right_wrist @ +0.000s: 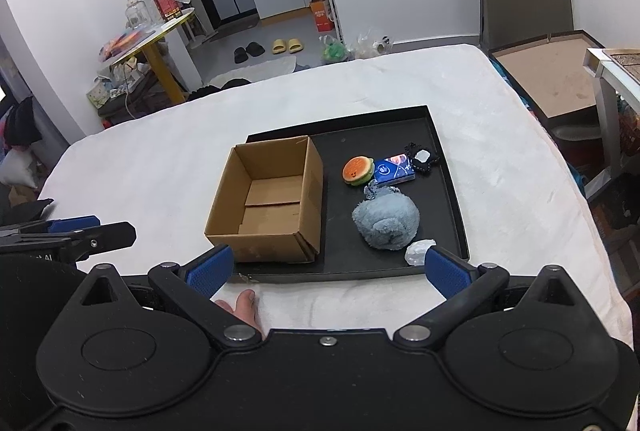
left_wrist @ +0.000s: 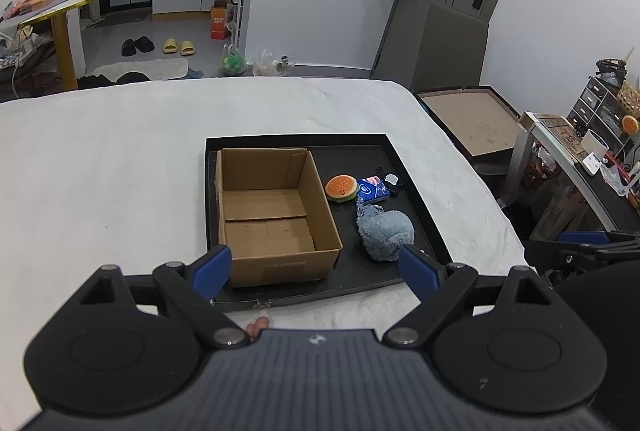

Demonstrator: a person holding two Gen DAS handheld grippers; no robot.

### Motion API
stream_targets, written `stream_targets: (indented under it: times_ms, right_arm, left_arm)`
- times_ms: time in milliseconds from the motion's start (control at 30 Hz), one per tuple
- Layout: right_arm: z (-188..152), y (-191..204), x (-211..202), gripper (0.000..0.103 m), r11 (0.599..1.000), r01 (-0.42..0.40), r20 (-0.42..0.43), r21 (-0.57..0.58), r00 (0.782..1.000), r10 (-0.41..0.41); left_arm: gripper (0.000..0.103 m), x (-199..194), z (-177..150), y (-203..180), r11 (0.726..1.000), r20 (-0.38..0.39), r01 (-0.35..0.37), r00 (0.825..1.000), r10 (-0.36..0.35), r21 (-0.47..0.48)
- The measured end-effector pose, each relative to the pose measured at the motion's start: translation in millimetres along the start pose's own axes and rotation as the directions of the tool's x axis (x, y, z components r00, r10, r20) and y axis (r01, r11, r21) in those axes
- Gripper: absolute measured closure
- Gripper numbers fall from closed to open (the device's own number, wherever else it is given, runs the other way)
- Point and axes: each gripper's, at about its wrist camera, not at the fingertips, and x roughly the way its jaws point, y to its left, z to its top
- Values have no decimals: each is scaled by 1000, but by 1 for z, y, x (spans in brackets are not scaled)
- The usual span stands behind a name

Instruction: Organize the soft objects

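While both the left gripper (left_wrist: 316, 267) and right gripper (right_wrist: 326, 267) gape wide and empty, the blue plush (right_wrist: 386, 223) lies right of the cardboard box (right_wrist: 266, 203).

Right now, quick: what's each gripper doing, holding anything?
Left gripper: open, fingers wide apart, holding nothing.
Right gripper: open, fingers wide apart, holding nothing.

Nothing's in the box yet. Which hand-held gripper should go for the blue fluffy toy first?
Probably right. The right hand-held gripper is open, and the blue fluffy toy lies just ahead near its right finger; the cardboard box fills the left's view.
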Motion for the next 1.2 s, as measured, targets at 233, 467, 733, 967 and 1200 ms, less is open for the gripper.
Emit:
stream_targets:
  times_ms: [233,467,733,967,1200]
  right_arm:
    - [-1,2,-1,0,1000,7,1,-2,1000,-7]
    - [1,1,-1,0,1000,11,3,-4,1000,-11]
    - [1,2,-2,0,1000,22,11,-11,1000,-22]
    - [0,5,-5,0,999,33,25,-20,999,-33]
    - [-3,7,-6,0,999,40,32,-24,999,-39]
  left_arm:
    - [13,2,0,1,1000,-2,1,1000,-1,1]
    - [13,2,1,1,1000,-4,7,1000,-7,-4]
    - [13,2,1,2,1000,-4,5,1000,-5,-2]
    - [13,0,1,2,1000,-1,1,1000,-1,-4]
    - [13,1,0,4,1000,-2,8,1000,-8,-13]
